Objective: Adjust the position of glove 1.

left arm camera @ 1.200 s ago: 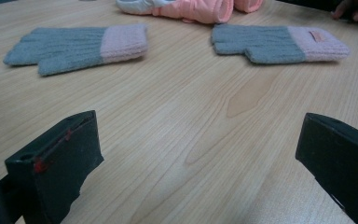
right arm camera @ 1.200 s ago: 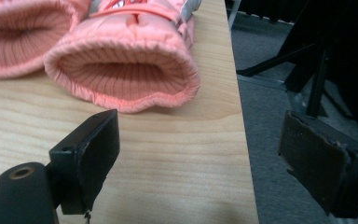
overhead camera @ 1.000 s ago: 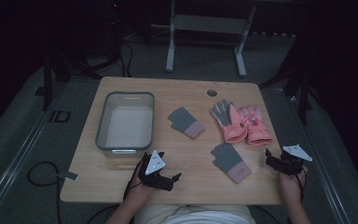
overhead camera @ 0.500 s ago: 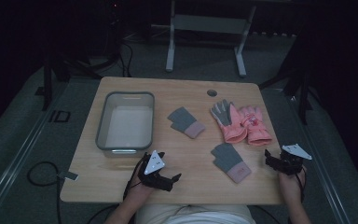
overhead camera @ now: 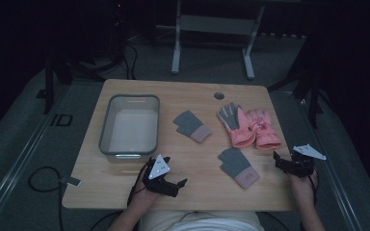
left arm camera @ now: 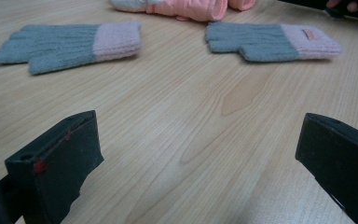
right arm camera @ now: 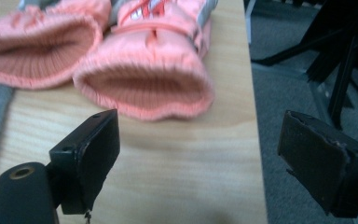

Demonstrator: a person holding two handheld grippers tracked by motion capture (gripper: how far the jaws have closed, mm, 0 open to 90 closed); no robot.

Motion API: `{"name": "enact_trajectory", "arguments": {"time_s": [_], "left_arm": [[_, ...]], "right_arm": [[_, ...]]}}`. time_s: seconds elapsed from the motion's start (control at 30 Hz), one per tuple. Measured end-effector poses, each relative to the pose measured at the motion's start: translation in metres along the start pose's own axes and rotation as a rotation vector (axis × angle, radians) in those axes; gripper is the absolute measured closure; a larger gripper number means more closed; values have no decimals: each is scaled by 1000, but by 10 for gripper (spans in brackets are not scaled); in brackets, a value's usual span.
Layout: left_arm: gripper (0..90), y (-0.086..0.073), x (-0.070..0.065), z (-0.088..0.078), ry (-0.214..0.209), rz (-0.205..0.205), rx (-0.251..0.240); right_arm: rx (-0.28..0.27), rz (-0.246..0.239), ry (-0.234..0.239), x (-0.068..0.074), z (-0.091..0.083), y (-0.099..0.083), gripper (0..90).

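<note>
So from the high view, there's a wooden table (overhead camera: 125, 192) with a clear tub (overhead camera: 130, 126) on its left half, looks empty. Right of the tub lies a grey knit glove with a pink cuff (overhead camera: 191, 126), and a second one just like it (overhead camera: 238, 167) sits nearer the front edge. A pair of pink gloves (overhead camera: 250, 127) lies side by side toward the right, one showing a grey palm. The left gripper (overhead camera: 176, 185) rests low at the front edge just below the tub, jaws spread and holding nothing. The right gripper (overhead camera: 282, 161) hangs at the table's right edge, just beside the pink pair's cuffs, jaws apart too.

Left gripper view: both black jaws stand wide apart with bare wood (left arm camera: 191, 140) between them. The two grey gloves lie flat farther off, one on the left (left arm camera: 70, 44), one on the right (left arm camera: 272, 42), pink pair (left arm camera: 177, 7) behind them.

Right gripper view: jaws spread wide and empty. The pink gloves (right arm camera: 144, 70) lie right ahead, open cuffs facing the camera, close to the left jaw but not touching. The right jaw hangs past the table edge (right arm camera: 256, 154), over grey carpet (right arm camera: 289, 93).
</note>
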State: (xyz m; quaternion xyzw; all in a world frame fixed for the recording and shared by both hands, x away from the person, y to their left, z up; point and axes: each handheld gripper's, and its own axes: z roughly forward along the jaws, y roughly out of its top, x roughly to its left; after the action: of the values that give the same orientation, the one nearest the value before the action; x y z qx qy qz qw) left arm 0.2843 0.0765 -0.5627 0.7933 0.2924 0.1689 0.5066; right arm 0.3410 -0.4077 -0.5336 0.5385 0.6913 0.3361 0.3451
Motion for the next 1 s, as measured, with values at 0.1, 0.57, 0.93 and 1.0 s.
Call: {"name": "enact_trajectory", "arguments": {"time_s": [0.1,0.57,0.93,1.0], "left_arm": [[0,0,0,0,5,-5,-5],[0,0,1,0,5,-7,4],[0,0,1,0,4,-6,3],[0,0,1,0,4,-6,3]], "right_arm": [[-24,4,21,1,-4,10,127],[-99,-55,61,17,-3,62,113],[-108,-73,147,35,-6,111,133],[-96,-75,159,38,-5,114,139]]}}
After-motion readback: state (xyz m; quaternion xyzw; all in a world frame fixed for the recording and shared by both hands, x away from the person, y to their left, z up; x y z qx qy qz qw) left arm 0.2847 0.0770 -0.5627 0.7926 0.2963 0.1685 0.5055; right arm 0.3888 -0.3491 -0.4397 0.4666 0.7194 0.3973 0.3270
